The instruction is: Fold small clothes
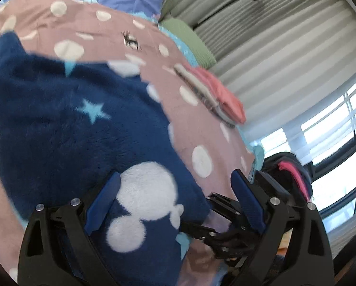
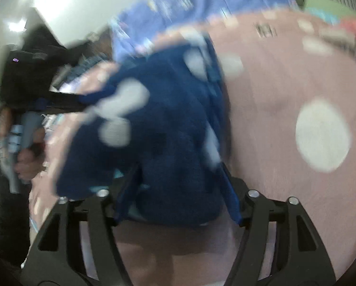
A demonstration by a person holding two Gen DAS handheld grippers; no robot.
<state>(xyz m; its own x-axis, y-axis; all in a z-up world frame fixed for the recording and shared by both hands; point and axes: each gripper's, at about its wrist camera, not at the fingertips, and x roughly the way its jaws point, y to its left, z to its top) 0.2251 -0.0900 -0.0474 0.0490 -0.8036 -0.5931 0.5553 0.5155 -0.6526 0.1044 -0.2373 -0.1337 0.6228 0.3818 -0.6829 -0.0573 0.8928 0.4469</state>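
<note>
- The bed (image 1: 120,31), under a pink dotted sheet, carries everything.
- The fleece garment (image 1: 66,124), dark blue with white blobs and a star, lies bunched in the middle of the sheet, doubled over itself but loose and uneven; I judge the folding partly done, with squaring up left.
- A folded stack (image 1: 216,95) of pink and grey clothes sits near the bed's far edge, seemingly finished.
- The left gripper (image 1: 175,188) stands wide over the fleece hem, gripping nothing.
- The right gripper (image 2: 178,176) straddles a fleece fold, jaws spread, not pressing.
</note>
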